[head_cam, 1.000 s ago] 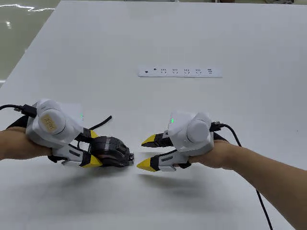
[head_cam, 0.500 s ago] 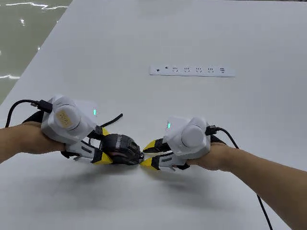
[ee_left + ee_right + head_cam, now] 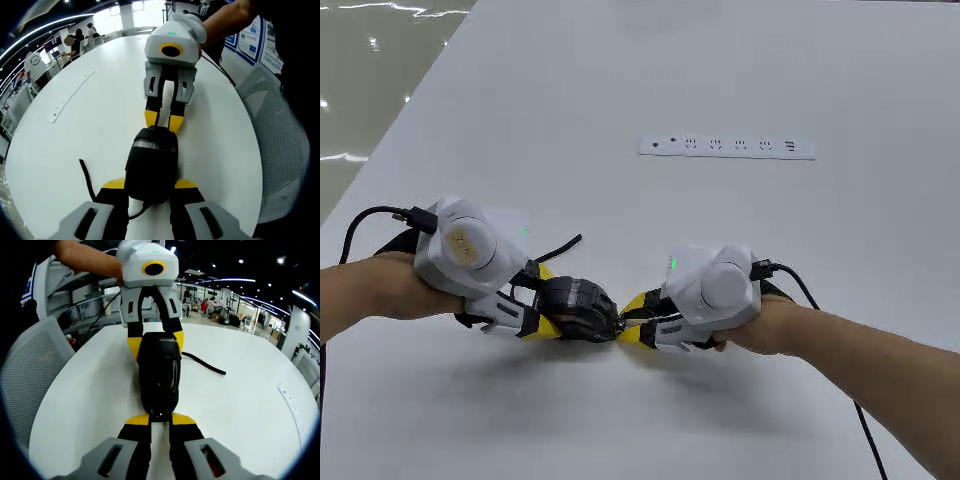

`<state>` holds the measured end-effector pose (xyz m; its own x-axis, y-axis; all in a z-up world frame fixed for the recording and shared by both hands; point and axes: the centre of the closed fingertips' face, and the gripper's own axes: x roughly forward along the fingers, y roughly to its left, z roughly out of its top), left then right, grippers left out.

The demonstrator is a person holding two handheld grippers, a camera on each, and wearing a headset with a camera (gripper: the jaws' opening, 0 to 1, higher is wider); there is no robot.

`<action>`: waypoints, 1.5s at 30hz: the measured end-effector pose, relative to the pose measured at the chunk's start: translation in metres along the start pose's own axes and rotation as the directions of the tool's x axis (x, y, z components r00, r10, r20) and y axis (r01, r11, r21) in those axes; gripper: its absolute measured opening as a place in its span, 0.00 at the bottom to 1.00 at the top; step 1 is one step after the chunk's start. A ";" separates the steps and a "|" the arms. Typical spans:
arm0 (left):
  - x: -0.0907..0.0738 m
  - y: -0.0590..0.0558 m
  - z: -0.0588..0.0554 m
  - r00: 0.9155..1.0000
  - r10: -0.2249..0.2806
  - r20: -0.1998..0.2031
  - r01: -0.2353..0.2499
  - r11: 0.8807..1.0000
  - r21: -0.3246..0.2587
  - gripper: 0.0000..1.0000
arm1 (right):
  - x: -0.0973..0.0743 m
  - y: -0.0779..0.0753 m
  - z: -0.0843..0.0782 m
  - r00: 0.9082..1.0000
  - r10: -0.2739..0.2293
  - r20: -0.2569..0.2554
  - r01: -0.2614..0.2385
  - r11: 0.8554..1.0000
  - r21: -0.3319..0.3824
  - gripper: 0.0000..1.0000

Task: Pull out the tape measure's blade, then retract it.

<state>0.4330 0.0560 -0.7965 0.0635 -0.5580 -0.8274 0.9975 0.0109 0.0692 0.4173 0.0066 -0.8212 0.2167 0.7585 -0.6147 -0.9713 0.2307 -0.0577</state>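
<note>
1. The tape (image 3: 578, 308) is low over the white table (image 3: 720, 60), near the person; I cannot tell whether it touches.
2. Its long axis runs from gripper to gripper, left to right in the head view. The mouth end points at the right gripper (image 3: 632, 319).
3. The left gripper (image 3: 546, 300) has its jaws spread wide, clamped on the sides of the tape's back half.
4. The right jaws are almost together, pinching the small tab (image 3: 159, 415) at the mouth, right against the case.
5. A black strap (image 3: 558, 249) trails from the tape's back.
6. A power strip (image 3: 727, 147) lies well beyond.
</note>
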 end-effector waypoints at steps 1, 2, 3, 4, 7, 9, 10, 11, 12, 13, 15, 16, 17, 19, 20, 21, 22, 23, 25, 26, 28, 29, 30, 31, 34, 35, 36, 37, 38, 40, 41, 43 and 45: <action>0.000 0.000 0.000 1.000 0.000 -0.001 0.000 1.000 0.000 0.28 | 0.000 0.000 0.000 1.000 0.004 -0.006 -0.004 1.000 -0.012 0.11; 0.000 0.000 0.000 1.000 0.001 -0.002 -0.001 1.000 -0.003 0.28 | -0.001 0.000 0.000 1.000 0.012 -0.024 -0.013 0.999 -0.033 0.11; 0.000 0.000 0.000 1.000 0.003 -0.002 -0.003 1.000 -0.007 0.28 | 0.000 0.000 -0.001 0.999 0.019 -0.038 -0.021 0.999 -0.045 0.11; 0.000 0.000 0.000 1.000 0.005 -0.003 -0.005 1.000 -0.009 0.28 | 0.000 -0.001 0.000 0.999 0.023 -0.049 -0.026 0.997 -0.075 0.11; 0.000 0.001 0.000 1.000 0.012 0.000 -0.012 1.000 -0.020 0.28 | 0.000 -0.002 0.000 0.997 0.029 -0.064 -0.035 0.996 -0.084 0.11; -0.001 0.001 -0.001 1.000 0.014 0.002 -0.014 1.000 -0.024 0.28 | 0.000 -0.002 0.000 0.997 0.031 -0.064 -0.036 0.996 -0.084 0.11; -0.001 0.001 -0.001 1.000 0.015 0.003 -0.015 1.000 -0.027 0.28 | 0.000 -0.002 0.001 0.997 0.030 -0.064 -0.035 0.996 -0.087 0.11; -0.001 0.001 -0.001 1.000 0.015 0.002 -0.015 0.999 -0.028 0.28 | 0.000 -0.002 0.001 0.998 0.029 -0.064 -0.035 0.996 -0.088 0.11; -0.001 0.001 -0.002 1.000 0.016 0.002 -0.016 0.999 -0.029 0.28 | 0.000 -0.003 0.001 0.998 0.028 -0.063 -0.034 0.995 -0.089 0.11; -0.001 0.001 -0.002 1.000 0.015 0.002 -0.015 0.999 -0.029 0.28 | 0.000 -0.003 0.001 0.998 0.027 -0.062 -0.033 0.996 -0.088 0.11; -0.001 0.000 -0.002 1.000 0.015 0.002 -0.015 0.999 -0.029 0.28 | -0.001 -0.002 0.000 0.998 0.028 -0.063 -0.034 0.995 -0.089 0.11; -0.001 0.000 -0.001 1.000 0.016 0.003 -0.016 0.999 -0.029 0.28 | -0.001 -0.002 0.000 0.998 0.028 -0.063 -0.034 0.996 -0.088 0.11; -0.001 0.000 -0.001 1.000 0.016 0.004 -0.015 0.999 -0.030 0.28 | -0.001 -0.002 0.000 0.998 0.029 -0.064 -0.035 0.996 -0.088 0.11; -0.001 0.000 -0.001 1.000 0.017 0.007 -0.017 0.999 -0.032 0.28 | -0.001 -0.002 0.000 0.998 0.029 -0.064 -0.035 0.996 -0.088 0.11; -0.001 0.000 -0.001 1.000 0.018 0.008 -0.017 0.999 -0.033 0.28 | -0.001 -0.002 0.000 0.998 0.029 -0.063 -0.035 0.995 -0.090 0.10; -0.001 0.000 -0.001 1.000 0.018 0.008 -0.018 0.999 -0.033 0.28 | -0.001 -0.002 0.000 0.998 0.030 -0.062 -0.035 0.995 -0.089 0.10; -0.001 0.000 -0.001 1.000 0.017 0.009 -0.017 0.999 -0.035 0.28 | -0.001 -0.002 0.000 0.998 0.030 -0.061 -0.036 0.995 -0.089 0.10; -0.001 0.000 -0.001 1.000 0.017 0.008 -0.017 0.999 -0.035 0.28 | -0.002 -0.002 -0.001 0.998 0.030 -0.060 -0.035 0.995 -0.089 0.10; -0.001 0.000 -0.001 1.000 0.017 0.006 -0.017 0.999 -0.034 0.28 | -0.002 -0.002 -0.001 0.998 0.030 -0.060 -0.036 0.995 -0.089 0.10; -0.001 -0.001 -0.001 1.000 0.016 0.006 -0.016 0.999 -0.034 0.28 | -0.002 -0.002 -0.001 0.998 0.031 -0.061 -0.036 0.995 -0.089 0.10; -0.001 -0.001 -0.001 1.000 0.016 0.005 -0.015 0.999 -0.035 0.28 | -0.002 -0.002 -0.001 0.998 0.031 -0.061 -0.036 0.995 -0.089 0.10; -0.001 -0.001 -0.002 1.000 0.016 0.005 -0.016 0.999 -0.035 0.28 | -0.003 -0.002 -0.001 0.998 0.031 -0.061 -0.036 0.995 -0.090 0.10; -0.001 -0.001 -0.002 1.000 0.016 0.005 -0.016 0.999 -0.036 0.28 | -0.003 -0.002 -0.002 0.998 0.031 -0.060 -0.037 0.995 -0.091 0.10; -0.001 -0.001 -0.002 1.000 0.016 0.005 -0.016 0.999 -0.037 0.28 | -0.004 -0.002 -0.002 0.998 0.031 -0.060 -0.037 0.995 -0.091 0.10; -0.001 -0.001 -0.002 1.000 0.016 0.004 -0.015 0.999 -0.039 0.28 | -0.005 -0.002 -0.002 0.998 0.030 -0.059 -0.035 0.995 -0.092 0.10; -0.001 -0.001 -0.002 1.000 0.015 0.005 -0.015 0.999 -0.039 0.28 | -0.006 -0.001 -0.003 0.998 0.030 -0.059 -0.035 0.995 -0.092 0.10; -0.001 -0.001 -0.002 1.000 0.015 0.005 -0.015 0.999 -0.038 0.28 | -0.007 -0.001 -0.003 0.998 0.030 -0.059 -0.036 0.995 -0.093 0.10; -0.001 -0.001 -0.001 1.000 0.015 0.005 -0.015 0.999 -0.037 0.28 | -0.008 -0.001 -0.004 0.998 0.030 -0.059 -0.035 0.995 -0.093 0.10; -0.001 -0.001 -0.001 1.000 0.015 0.004 -0.014 0.999 -0.037 0.28 | -0.008 -0.001 -0.004 0.998 0.030 -0.060 -0.035 0.995 -0.091 0.10; -0.001 -0.001 -0.001 1.000 0.013 0.003 -0.013 0.999 -0.036 0.28 | -0.009 -0.001 -0.005 0.998 0.028 -0.060 -0.034 0.995 -0.089 0.10; 0.000 -0.001 -0.001 1.000 0.012 0.003 -0.012 0.999 -0.036 0.28 | -0.009 -0.001 -0.006 0.998 0.029 -0.059 -0.034 0.996 -0.087 0.10; -0.001 -0.002 -0.001 1.000 0.012 0.002 -0.012 0.999 -0.035 0.28 | -0.011 0.000 -0.006 0.998 0.029 -0.058 -0.034 0.996 -0.086 0.10; 0.000 -0.002 -0.001 1.000 0.013 0.004 -0.013 0.999 -0.036 0.28 | -0.012 0.000 -0.007 0.998 0.031 -0.059 -0.036 0.996 -0.086 0.10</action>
<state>0.4314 0.0571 -0.7969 0.0761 -0.5609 -0.8244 0.9971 0.0475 0.0597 0.4143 -0.0073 -0.8193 0.1807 0.7277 -0.6617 -0.9832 0.1504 -0.1030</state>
